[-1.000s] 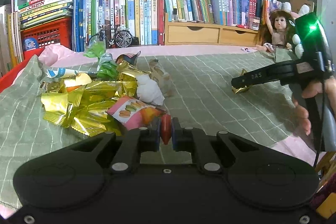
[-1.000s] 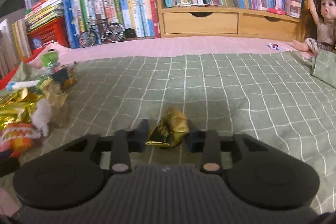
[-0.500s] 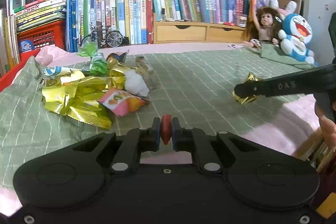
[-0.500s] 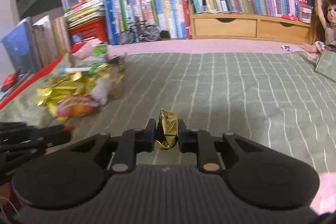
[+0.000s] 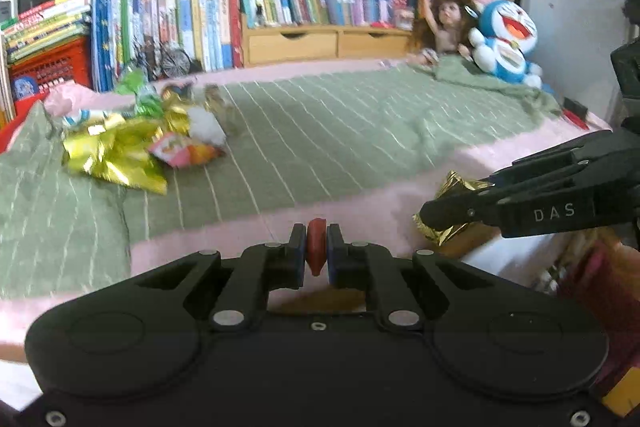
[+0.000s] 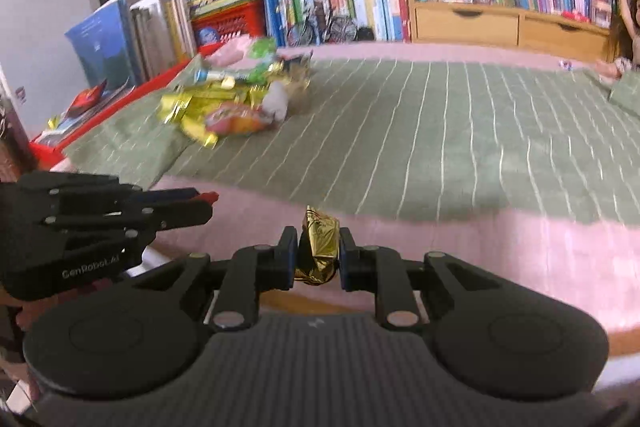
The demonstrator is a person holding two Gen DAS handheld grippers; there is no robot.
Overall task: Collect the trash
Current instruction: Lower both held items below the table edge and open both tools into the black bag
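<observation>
Grippers pulled back past bed edge (image 5: 360, 211), gold wrapper (image 6: 318, 251) still clamped, wrapper pile (image 5: 132, 143) farther away

Pink bed (image 5: 352, 195), green checked blanket (image 5: 320, 131), wrapper pile (image 5: 132, 147)

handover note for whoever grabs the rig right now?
Left gripper: shut on a small red piece.
Right gripper: shut on a crumpled gold wrapper.
Both are held over the pink near edge of the bed.
Left: the trash pile of gold, green and pink wrappers sits on the green checked blanket, far left side.
No bin is in view; drop both pieces, then go for the pile.
</observation>
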